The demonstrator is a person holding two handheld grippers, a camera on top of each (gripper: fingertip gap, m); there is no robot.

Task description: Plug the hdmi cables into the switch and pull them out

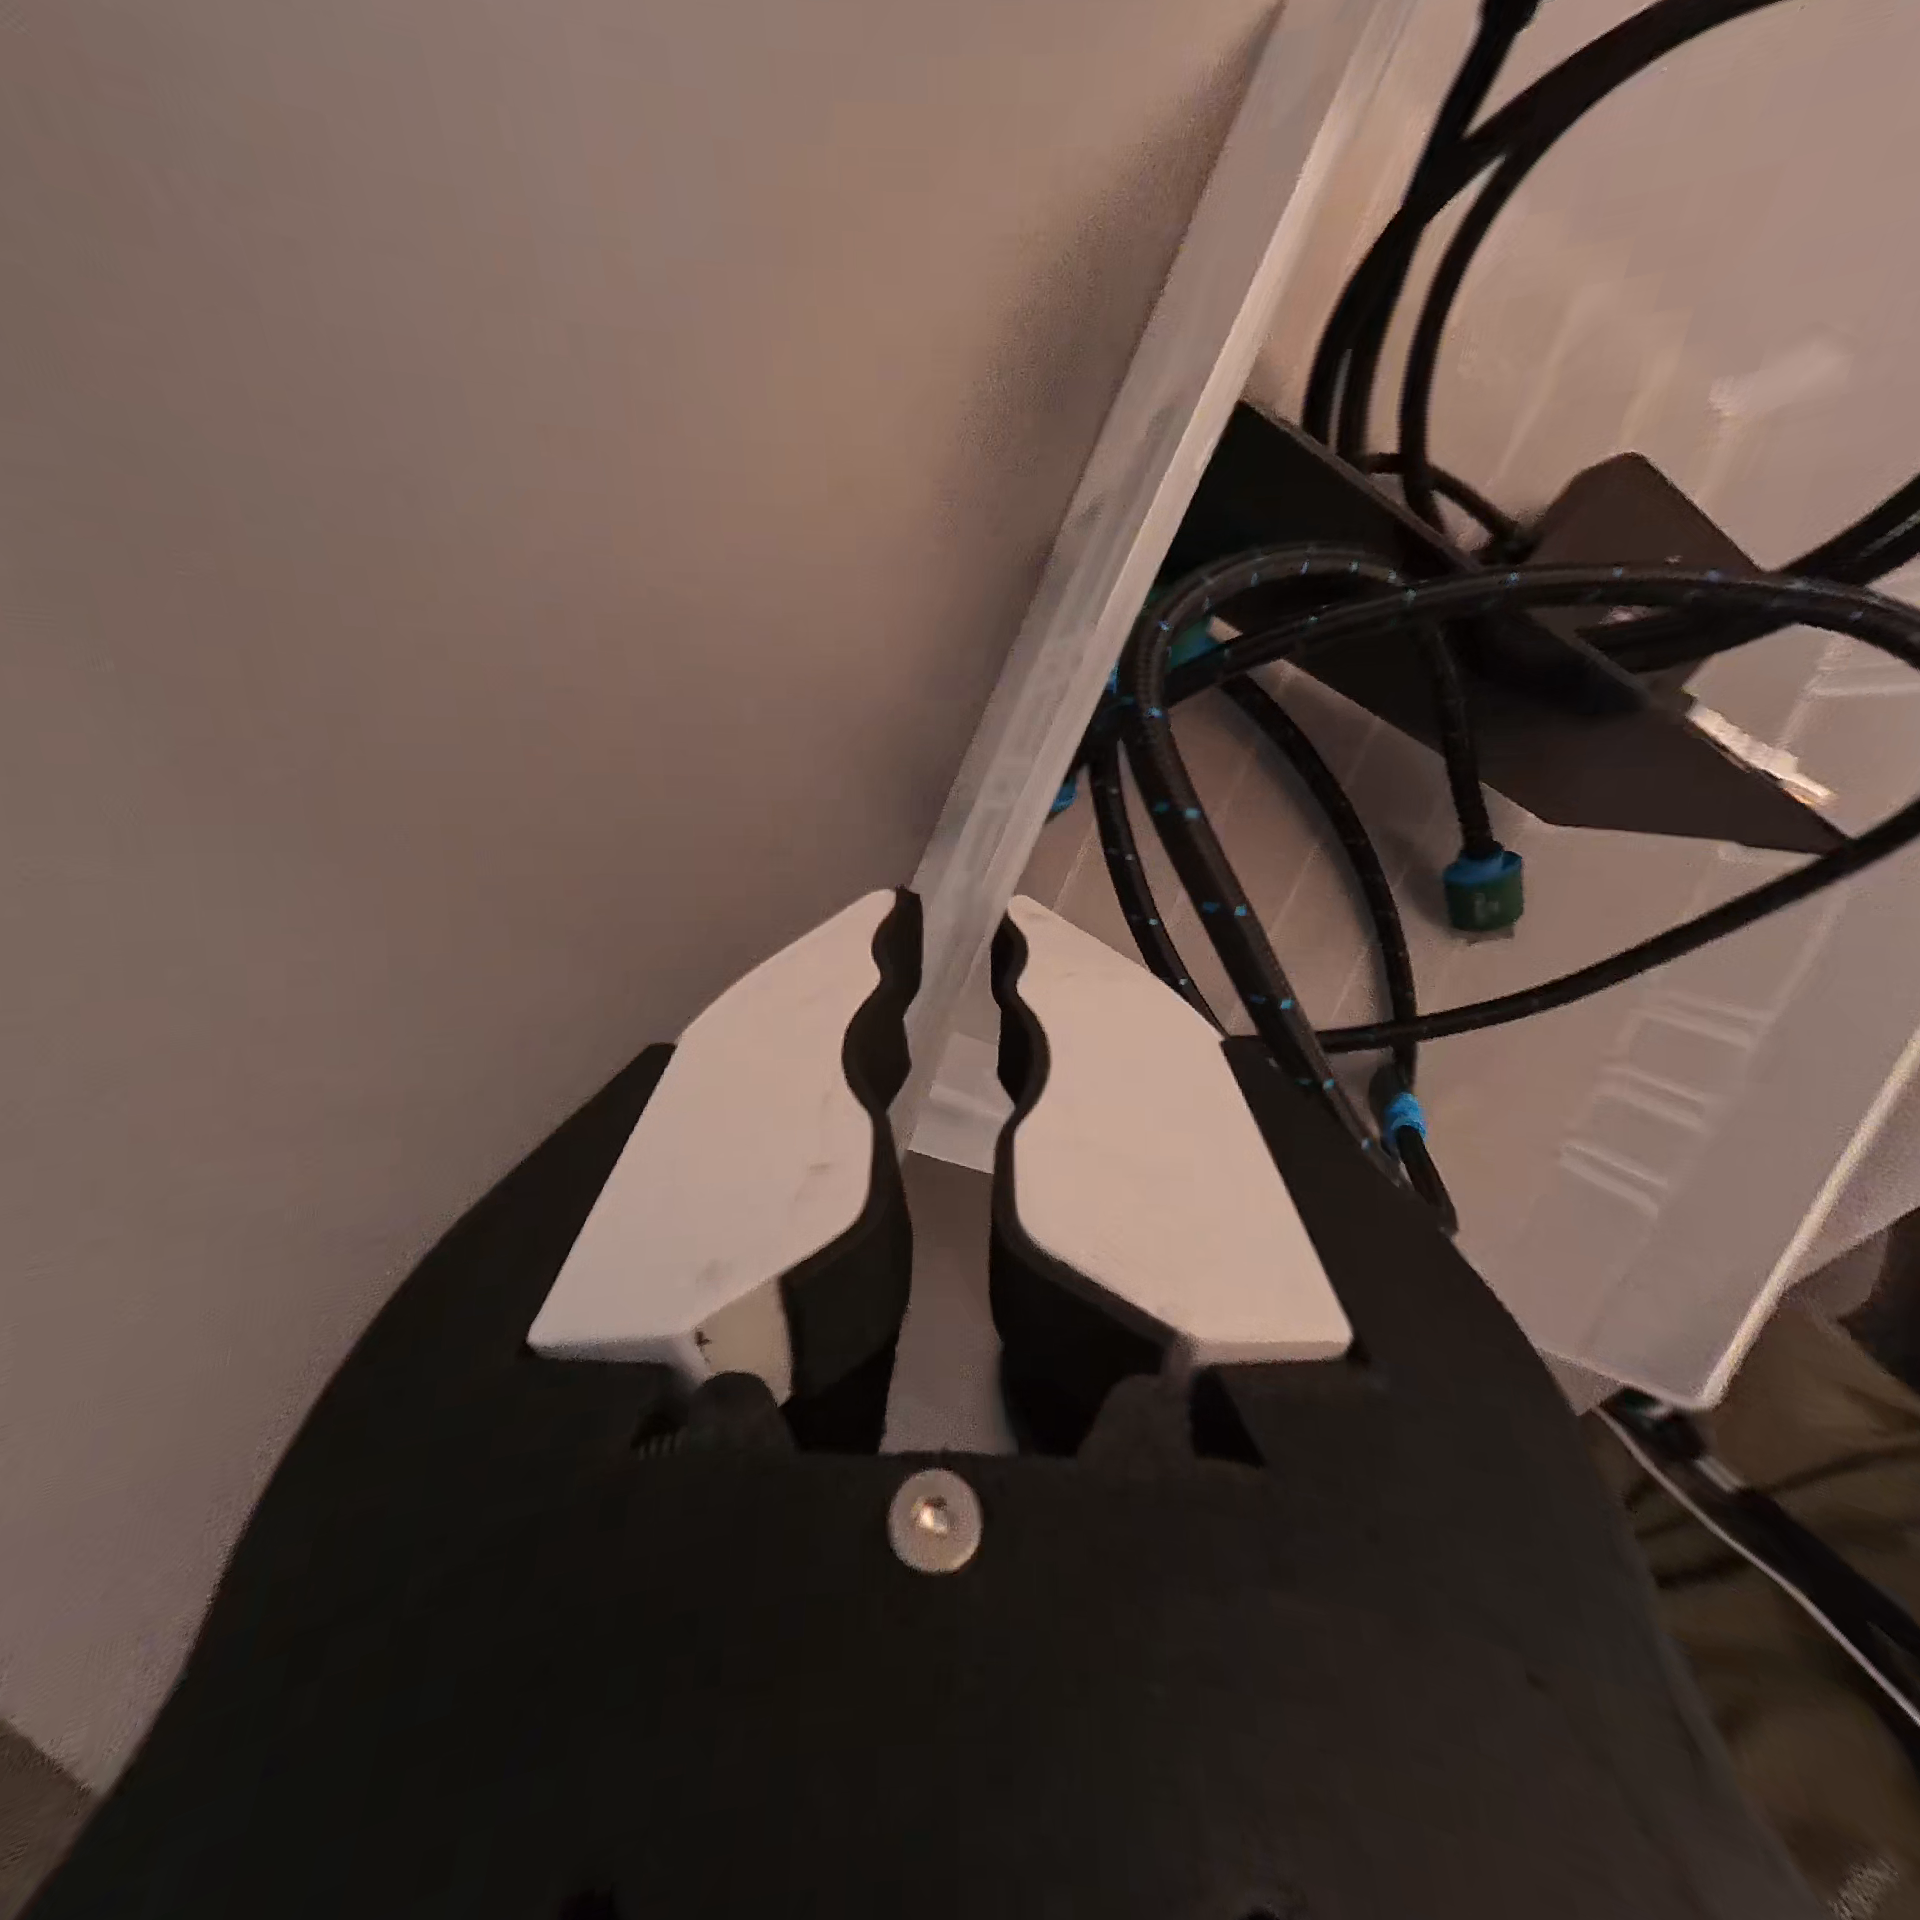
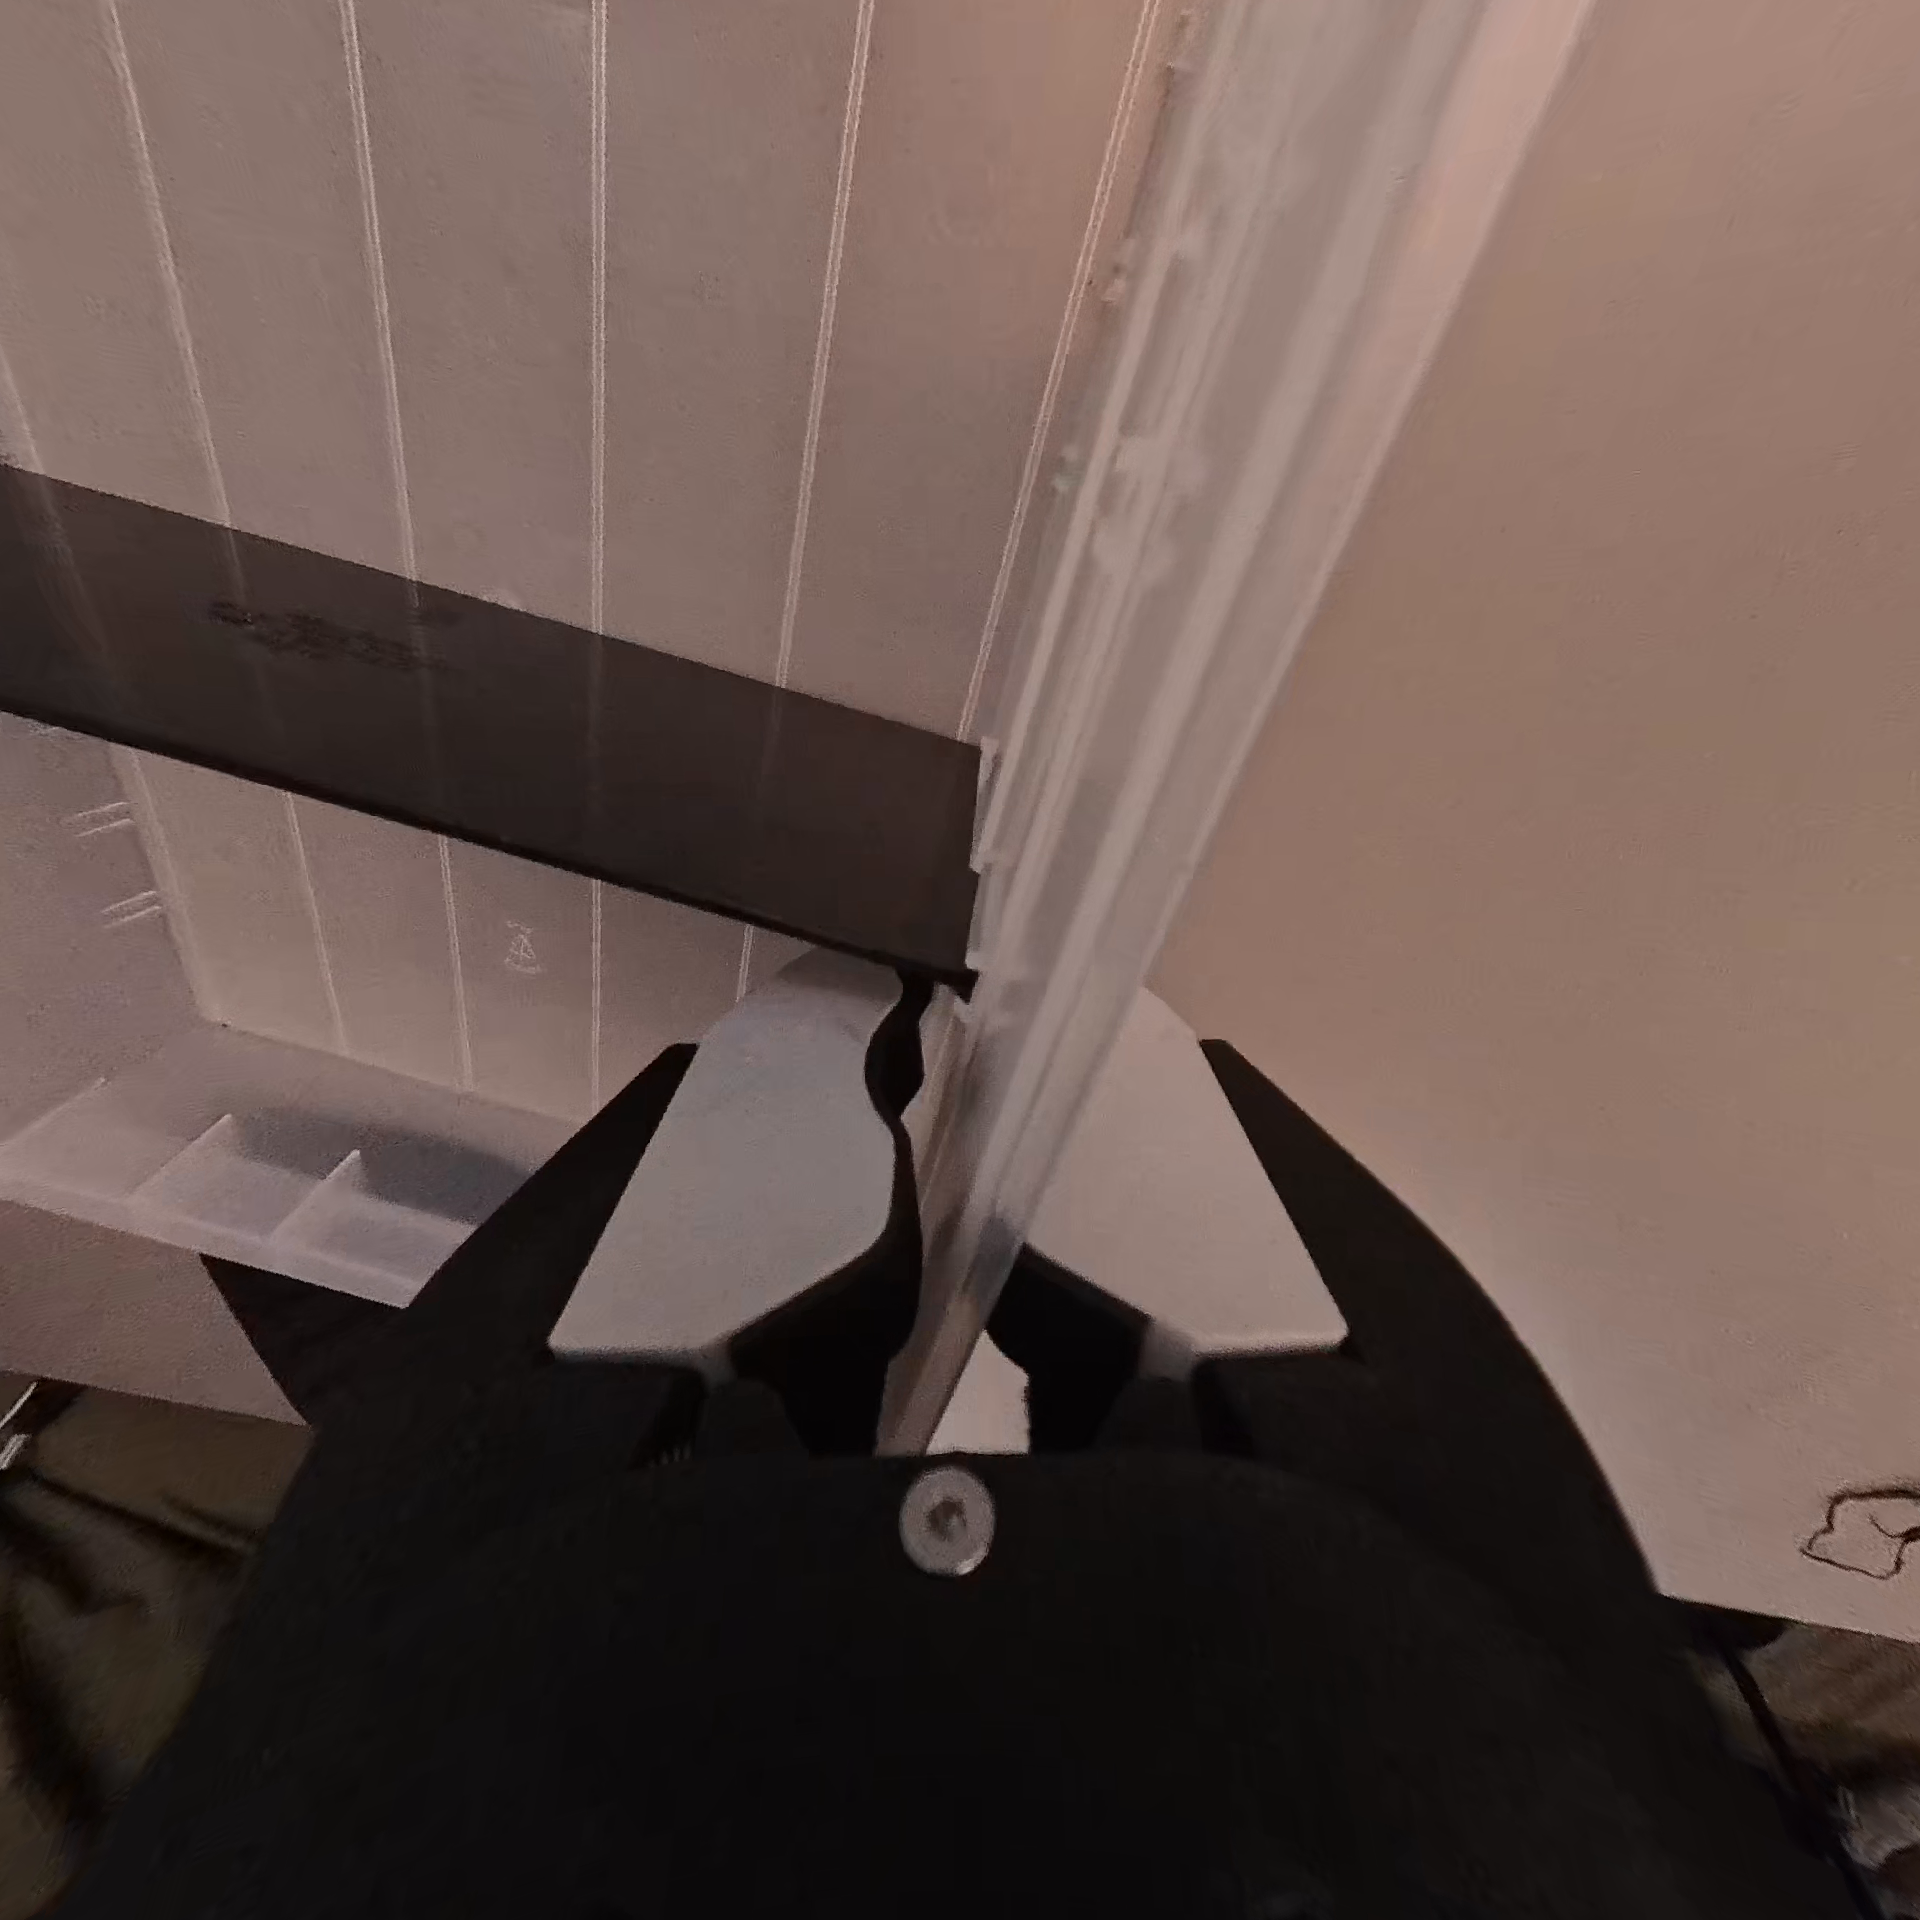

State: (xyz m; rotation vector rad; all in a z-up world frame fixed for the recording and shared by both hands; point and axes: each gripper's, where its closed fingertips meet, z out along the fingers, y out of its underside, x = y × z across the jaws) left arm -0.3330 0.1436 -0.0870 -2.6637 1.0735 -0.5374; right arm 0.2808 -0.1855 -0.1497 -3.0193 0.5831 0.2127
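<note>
In the left wrist view, the left hand-held gripper [image 1: 956,997] clamps the rim of a tilted clear plastic bin [image 1: 1091,665] holding braided HDMI cables [image 1: 1174,831] and the black switch [image 1: 1538,686], while in the right wrist view the right hand-held gripper [image 2: 956,1049] pinches the opposite rim beside the switch [image 2: 582,748], so a slipping rim could probably spill the loose contents.

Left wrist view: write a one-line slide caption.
Left gripper clamps the rim of a clear plastic bin holding braided black HDMI cables and a black switch.
</note>
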